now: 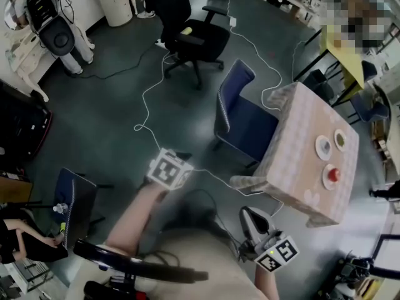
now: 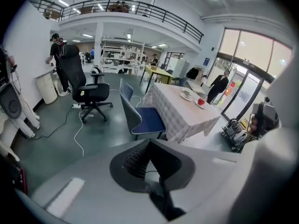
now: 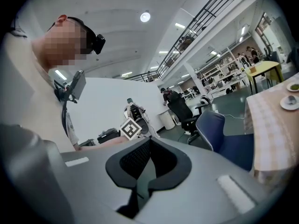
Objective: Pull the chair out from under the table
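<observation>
Open floor lies left of the chair, and the chair back faces this gap unobstructed. The table closes off the right side, with the seat tucked against its cloth. A white cable loops across the floor near the chair. An office chair stands farther off.

The tablecloth hides from you the table's legs and the seat front of the blue chair. In your right gripper view the table runs off the right edge. What sits on the plates is too small to tell.
</observation>
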`<act>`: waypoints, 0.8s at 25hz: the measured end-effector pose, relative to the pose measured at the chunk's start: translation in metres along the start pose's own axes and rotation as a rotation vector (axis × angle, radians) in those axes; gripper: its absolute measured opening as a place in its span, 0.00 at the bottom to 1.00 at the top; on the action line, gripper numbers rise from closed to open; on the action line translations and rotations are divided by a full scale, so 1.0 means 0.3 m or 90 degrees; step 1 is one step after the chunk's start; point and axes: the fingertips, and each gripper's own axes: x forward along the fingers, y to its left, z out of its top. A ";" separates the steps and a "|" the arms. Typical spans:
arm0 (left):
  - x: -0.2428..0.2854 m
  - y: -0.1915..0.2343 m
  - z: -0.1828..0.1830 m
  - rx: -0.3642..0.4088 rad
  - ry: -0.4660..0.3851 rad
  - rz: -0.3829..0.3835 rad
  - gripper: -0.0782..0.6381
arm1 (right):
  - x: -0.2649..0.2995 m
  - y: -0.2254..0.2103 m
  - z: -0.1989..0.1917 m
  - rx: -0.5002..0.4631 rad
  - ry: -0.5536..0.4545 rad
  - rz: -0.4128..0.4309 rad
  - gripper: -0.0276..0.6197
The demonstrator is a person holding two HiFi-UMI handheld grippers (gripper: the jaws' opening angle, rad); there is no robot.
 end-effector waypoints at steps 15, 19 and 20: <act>0.101 -0.127 0.217 0.016 0.034 0.037 0.11 | -0.070 -0.242 0.126 -0.015 0.006 0.067 0.06; 0.095 -0.153 0.279 0.023 0.013 0.055 0.10 | -0.059 -0.291 0.167 -0.031 0.019 0.084 0.06; 0.101 -0.158 0.292 0.019 0.008 0.058 0.10 | -0.059 -0.306 0.176 -0.032 0.020 0.084 0.06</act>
